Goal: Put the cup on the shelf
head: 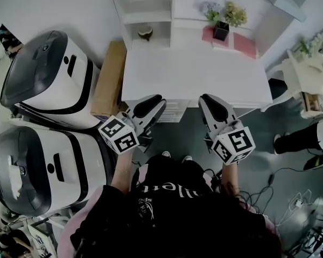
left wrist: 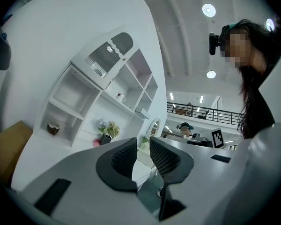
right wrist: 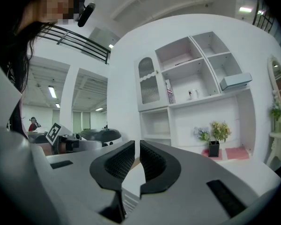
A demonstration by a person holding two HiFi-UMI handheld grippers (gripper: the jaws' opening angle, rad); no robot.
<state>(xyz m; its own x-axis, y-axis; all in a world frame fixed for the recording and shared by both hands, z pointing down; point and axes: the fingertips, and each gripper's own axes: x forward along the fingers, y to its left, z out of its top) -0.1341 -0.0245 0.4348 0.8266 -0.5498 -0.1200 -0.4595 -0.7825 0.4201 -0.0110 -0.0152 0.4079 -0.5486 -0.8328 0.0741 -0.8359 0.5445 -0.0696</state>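
The person is holding both grippers side by side over the near edge of the white table (head: pixel 204 74), pointing them toward the white shelf (head: pixel 145 4) that is standing at its far side. The left gripper (head: pixel 154 102) is keeping its jaws clenched, and its own view (left wrist: pixel 141 146) is showing nothing between the ribbed pads. The right gripper (head: pixel 209 101) is likewise pressing its jaws together on nothing (right wrist: pixel 137 148). The cup (right wrist: pixel 193 93), small and white, is sitting upright in a middle compartment of the shelf (right wrist: pixel 210 101), well apart from both grippers. The left gripper view is showing it in the same compartment (left wrist: pixel 121 97), above the row nearest the tabletop. A dark pot of flowers (head: pixel 221 30) is standing on the table at the foot of the shelf, below the cup's compartment, with pink mats (head: pixel 245 44) lying beside it. A brown bowl (head: pixel 145 32) is resting in a low compartment at the shelf's left end. A cardboard box (head: pixel 109 77) is leaning just beside the table's left edge, and two large white and black machines (head: pixel 48 77) are standing farther left.
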